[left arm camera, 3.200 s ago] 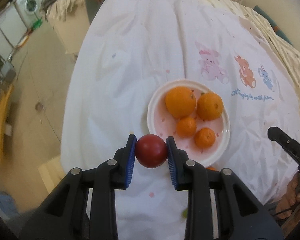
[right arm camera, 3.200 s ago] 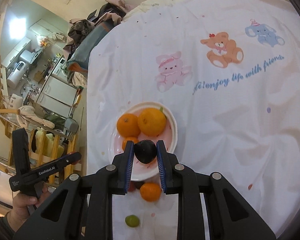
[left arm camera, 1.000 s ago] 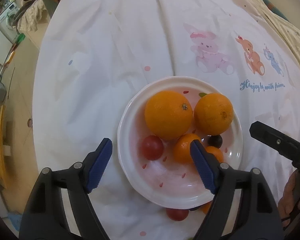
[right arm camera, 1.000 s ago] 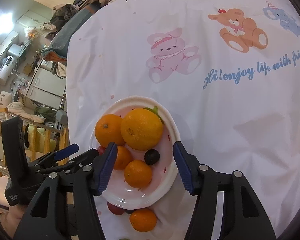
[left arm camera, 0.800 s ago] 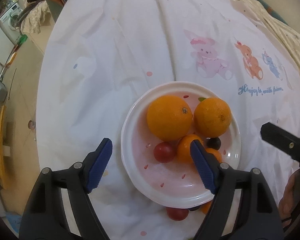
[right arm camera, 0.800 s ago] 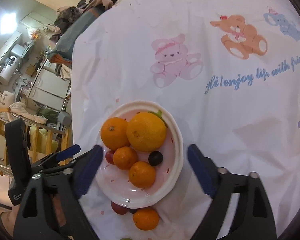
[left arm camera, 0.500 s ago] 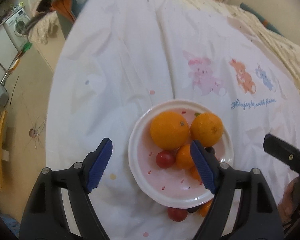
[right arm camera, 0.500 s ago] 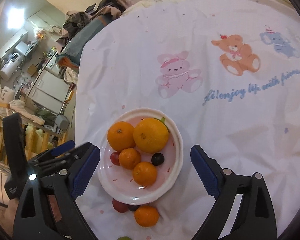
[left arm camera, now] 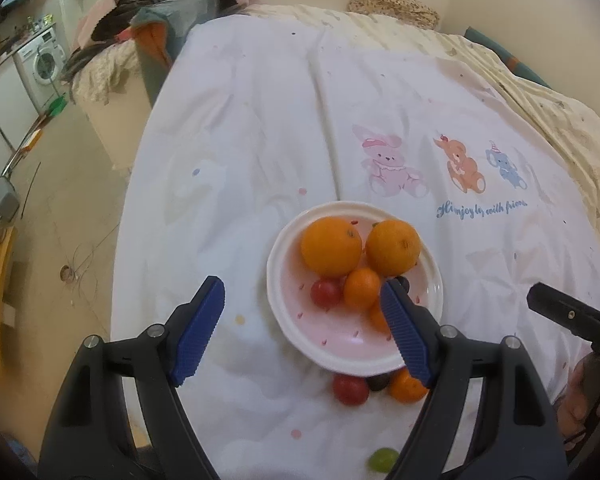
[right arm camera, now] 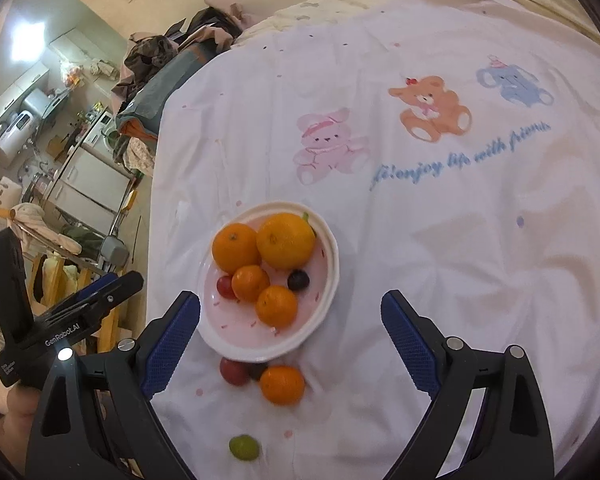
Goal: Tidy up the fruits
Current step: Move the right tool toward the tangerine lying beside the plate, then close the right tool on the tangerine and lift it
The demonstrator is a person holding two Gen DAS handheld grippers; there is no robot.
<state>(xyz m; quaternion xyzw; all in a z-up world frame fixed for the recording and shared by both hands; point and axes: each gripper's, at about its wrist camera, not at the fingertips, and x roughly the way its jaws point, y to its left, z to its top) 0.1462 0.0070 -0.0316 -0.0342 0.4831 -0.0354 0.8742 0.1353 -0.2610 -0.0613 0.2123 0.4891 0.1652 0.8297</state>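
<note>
Two grippers, left (left arm camera: 302,330) and right (right arm camera: 290,344), gape empty above my fruit plate (right arm camera: 324,312); the right's jaws have just been opening. Only its view shows the dark grape (right arm camera: 298,280) whole.

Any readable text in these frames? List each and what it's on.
"GenRobot.AI": on the left tongs' body, right wrist view.
"Hi! enjoy life with friends": blue script on the white sheet under the printed animals; the first and last letters are blurred, so this is partly inferred.
Small print on the tongs' body below the brand: too small to read.
Nothing else readable in either view.
</note>
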